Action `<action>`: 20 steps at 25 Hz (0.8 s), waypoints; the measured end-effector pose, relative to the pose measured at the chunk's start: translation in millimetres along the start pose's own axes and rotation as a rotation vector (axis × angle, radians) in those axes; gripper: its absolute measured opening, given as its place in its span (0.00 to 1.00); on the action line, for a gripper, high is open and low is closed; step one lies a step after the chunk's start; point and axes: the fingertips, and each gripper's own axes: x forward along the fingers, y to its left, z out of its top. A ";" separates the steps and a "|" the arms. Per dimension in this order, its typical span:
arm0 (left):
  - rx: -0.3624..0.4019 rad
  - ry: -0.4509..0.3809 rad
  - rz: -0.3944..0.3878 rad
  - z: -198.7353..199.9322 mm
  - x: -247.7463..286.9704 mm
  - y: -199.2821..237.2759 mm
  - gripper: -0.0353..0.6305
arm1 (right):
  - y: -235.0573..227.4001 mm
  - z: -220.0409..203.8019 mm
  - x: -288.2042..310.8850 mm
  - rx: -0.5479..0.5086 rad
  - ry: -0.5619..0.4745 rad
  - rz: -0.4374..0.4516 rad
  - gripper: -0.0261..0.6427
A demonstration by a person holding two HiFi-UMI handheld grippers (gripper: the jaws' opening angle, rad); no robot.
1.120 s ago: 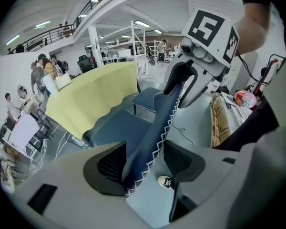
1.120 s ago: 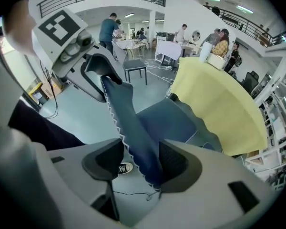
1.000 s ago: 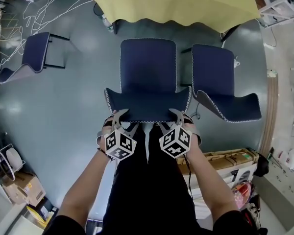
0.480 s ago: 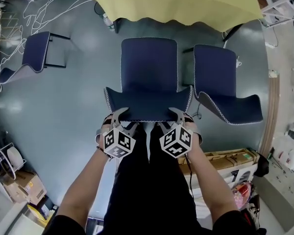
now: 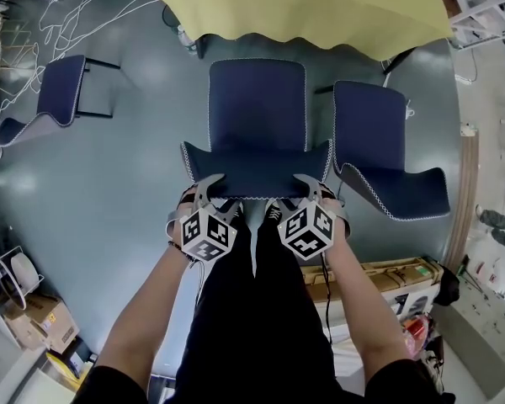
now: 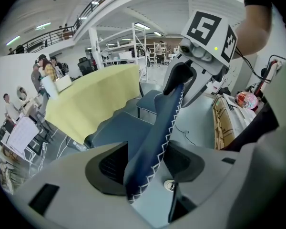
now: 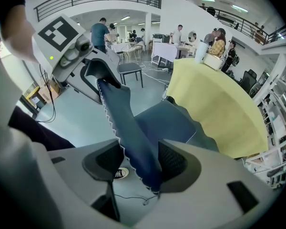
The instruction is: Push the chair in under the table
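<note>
A dark blue chair with white stitching stands before the table with the yellow cloth (image 5: 303, 7). Its seat (image 5: 257, 99) points at the table, front edge just at the cloth's hem. My left gripper (image 5: 209, 183) and right gripper (image 5: 307, 183) sit side by side on the top edge of the backrest (image 5: 257, 171). In the left gripper view the backrest (image 6: 152, 137) runs between the pads of the left gripper (image 6: 143, 163), shut on it. In the right gripper view the backrest (image 7: 133, 142) is pinched in the right gripper (image 7: 140, 163) likewise. The yellow cloth (image 7: 219, 104) lies ahead.
A second blue chair (image 5: 379, 154) stands close on the right, turned aside. A third blue chair (image 5: 55, 95) stands off to the left. White cables (image 5: 84, 7) trail on the floor at the far left. Cardboard boxes (image 5: 387, 276) sit at my right, more boxes (image 5: 42, 318) at lower left.
Both grippers and the chair have slid together toward the table. The seat's front edge now reaches the cloth's hem. The grip on the backrest is unchanged.
</note>
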 end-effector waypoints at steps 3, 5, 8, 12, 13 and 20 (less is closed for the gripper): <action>0.004 -0.006 0.004 2.8 4.7 9.3 0.41 | -8.5 5.2 4.1 0.004 -0.003 -0.009 0.38; 0.006 -0.007 0.005 4.0 7.1 15.9 0.41 | -13.7 9.4 6.8 0.006 -0.005 -0.014 0.38; 0.010 -0.009 0.003 7.9 9.9 25.9 0.41 | -22.2 15.7 9.1 0.008 -0.006 -0.018 0.38; 0.017 -0.013 -0.002 12.6 13.2 37.8 0.41 | -31.3 22.8 12.2 0.013 -0.007 -0.028 0.38; 0.018 -0.013 -0.002 13.4 13.6 40.8 0.41 | -33.3 24.8 13.0 0.014 -0.007 -0.031 0.38; 0.022 -0.009 -0.014 18.5 18.5 58.8 0.41 | -46.9 36.3 18.9 0.017 -0.006 -0.041 0.38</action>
